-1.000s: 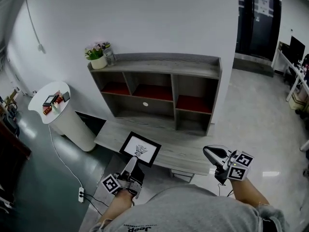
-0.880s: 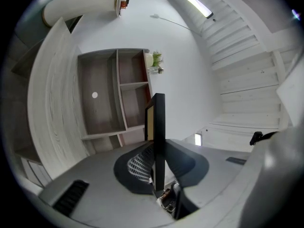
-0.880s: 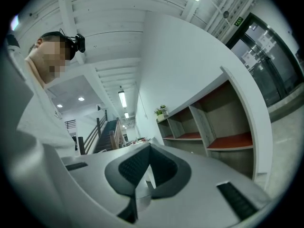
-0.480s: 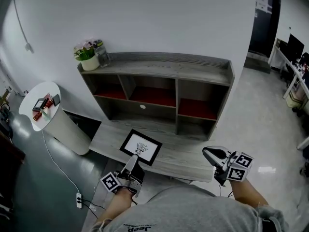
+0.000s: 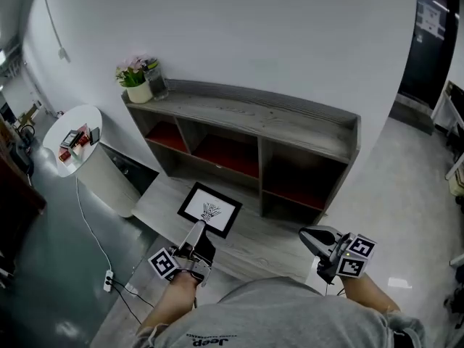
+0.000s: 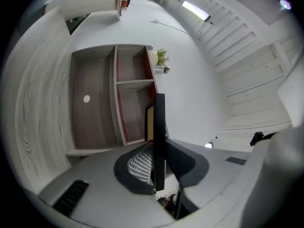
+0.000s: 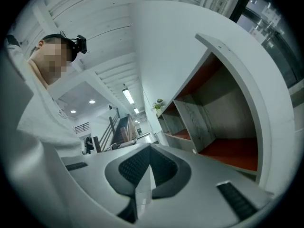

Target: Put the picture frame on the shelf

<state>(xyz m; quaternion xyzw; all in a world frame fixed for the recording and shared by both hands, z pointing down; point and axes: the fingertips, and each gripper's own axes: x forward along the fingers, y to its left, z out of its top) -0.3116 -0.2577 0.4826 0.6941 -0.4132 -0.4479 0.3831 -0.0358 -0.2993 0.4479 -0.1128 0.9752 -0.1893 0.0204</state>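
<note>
A black picture frame (image 5: 210, 210) with a white print hangs over the shelf unit's low front ledge (image 5: 268, 239). My left gripper (image 5: 197, 229) is shut on its near edge. In the left gripper view the frame (image 6: 159, 127) stands edge-on between the pads of that gripper (image 6: 156, 163), with the grey shelf unit (image 6: 95, 99) behind it. The shelf unit (image 5: 246, 133) has a flat top and open compartments with red floors. My right gripper (image 5: 317, 239) is shut and empty, off to the right near the ledge's end; in its own view the right gripper (image 7: 148, 152) points toward the shelf unit (image 7: 213, 122).
A potted plant (image 5: 136, 82) and a small jar stand on the shelf top's left end. A round white side table (image 5: 80, 147) with small items is at the left. A cable and power strip (image 5: 107, 281) lie on the floor. A white wall rises behind the shelf.
The head view has swung, so the shelf now sits slanted in the picture. The frame stays in my left gripper and has edged slightly toward the shelf. The right gripper has barely moved.
</note>
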